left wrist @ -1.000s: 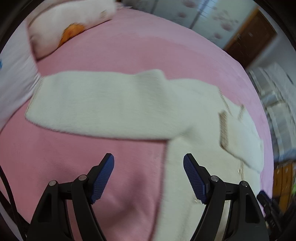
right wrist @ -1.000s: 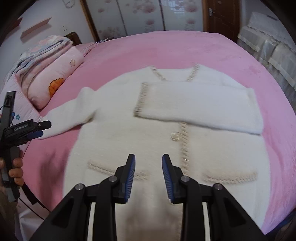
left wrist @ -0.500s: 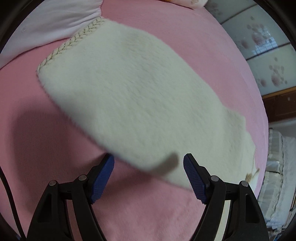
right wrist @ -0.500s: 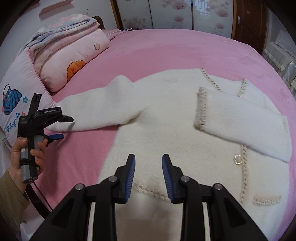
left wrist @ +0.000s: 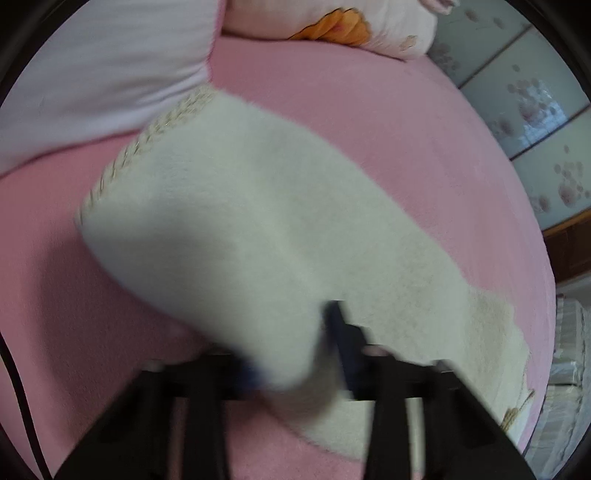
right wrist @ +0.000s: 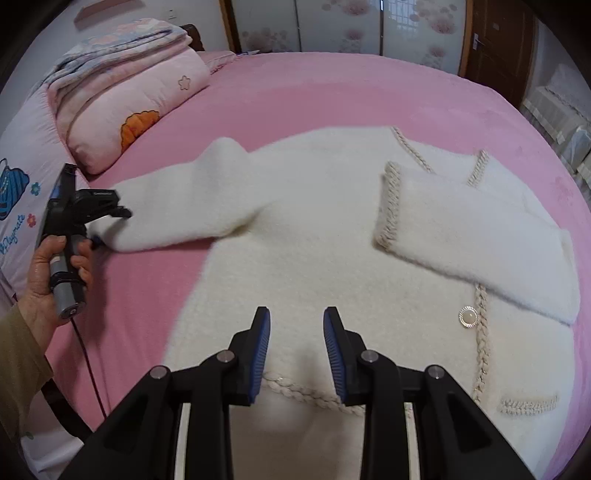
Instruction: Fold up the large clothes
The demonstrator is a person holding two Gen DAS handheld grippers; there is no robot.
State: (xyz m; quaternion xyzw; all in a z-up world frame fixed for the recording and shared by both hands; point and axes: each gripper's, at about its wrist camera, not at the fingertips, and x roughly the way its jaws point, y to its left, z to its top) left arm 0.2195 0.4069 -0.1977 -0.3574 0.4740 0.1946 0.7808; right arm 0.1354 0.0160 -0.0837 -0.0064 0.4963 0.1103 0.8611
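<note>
A white fluffy cardigan (right wrist: 332,251) with beige braided trim lies flat on a pink bed (right wrist: 332,92). Its right sleeve (right wrist: 476,240) is folded across the chest. Its left sleeve (right wrist: 184,206) stretches out to the left. My left gripper (right wrist: 103,225) is at the cuff end of that sleeve; in the left wrist view the sleeve (left wrist: 258,240) fills the space between the blurred fingers and the gripper (left wrist: 295,354) is closed on its lower edge. My right gripper (right wrist: 296,347) hovers open and empty over the cardigan's lower front.
A folded pink quilt (right wrist: 125,99) and a pillow (right wrist: 18,177) lie at the bed's left side. Wardrobe doors (right wrist: 332,22) and a brown door (right wrist: 498,40) stand behind the bed. A covered sofa (right wrist: 561,107) is at the right.
My left gripper has moved onto the left sleeve near the cuff and closed on it. My right gripper has kept its small opening and stayed over the cardigan's lower front.
</note>
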